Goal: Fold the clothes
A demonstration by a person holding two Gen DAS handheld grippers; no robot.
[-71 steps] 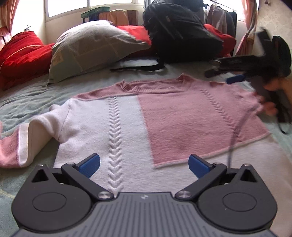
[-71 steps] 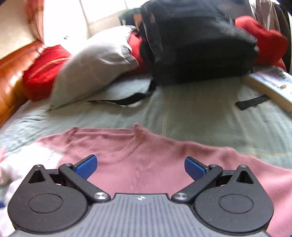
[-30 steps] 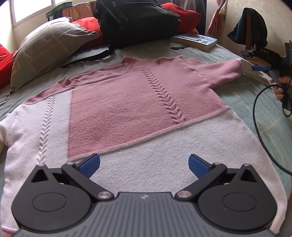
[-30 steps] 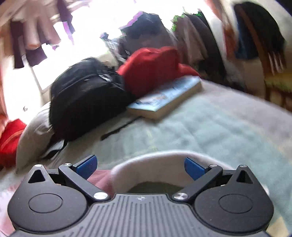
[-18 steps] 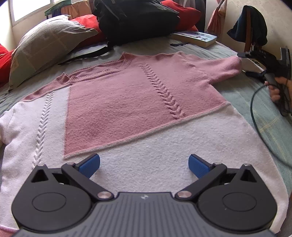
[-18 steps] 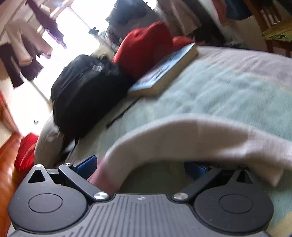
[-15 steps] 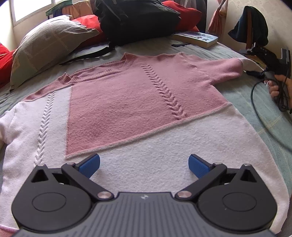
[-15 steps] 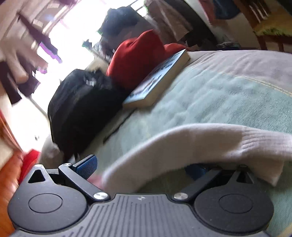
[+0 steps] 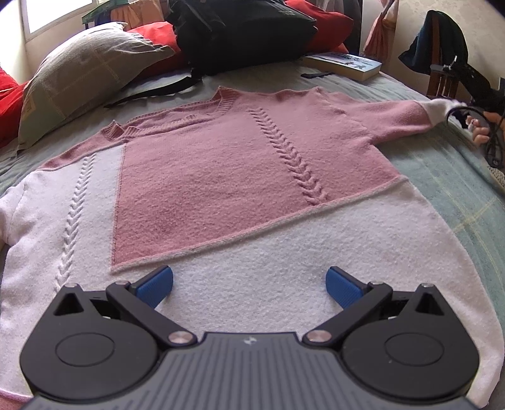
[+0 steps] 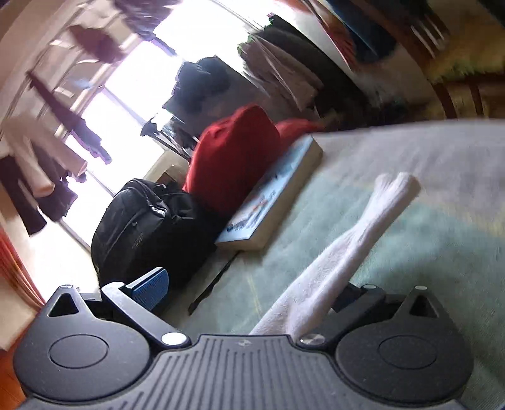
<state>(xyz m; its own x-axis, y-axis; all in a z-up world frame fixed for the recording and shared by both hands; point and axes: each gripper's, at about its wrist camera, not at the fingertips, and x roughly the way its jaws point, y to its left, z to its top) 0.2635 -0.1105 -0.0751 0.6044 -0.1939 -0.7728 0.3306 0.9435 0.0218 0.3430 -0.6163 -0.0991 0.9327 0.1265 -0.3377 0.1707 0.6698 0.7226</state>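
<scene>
The pink-and-white sweater lies flat on the bed, spreading ahead of the left tongs, whose blue pads stand wide apart, released, over the white hem. Its right sleeve stretches out far ahead and to the right of those tongs, where the right tongs have it: the white cuff runs up between the spread fingers, draped over the right-hand one and hiding its pad; the left pad stands clear of the cloth. Whether the cuff is truly pinched I cannot tell. Beyond the collar, ahead of the left tongs, sit one black backpack, one grey pillow, red cushions and one book. A hand with a cable shows at the far right.
</scene>
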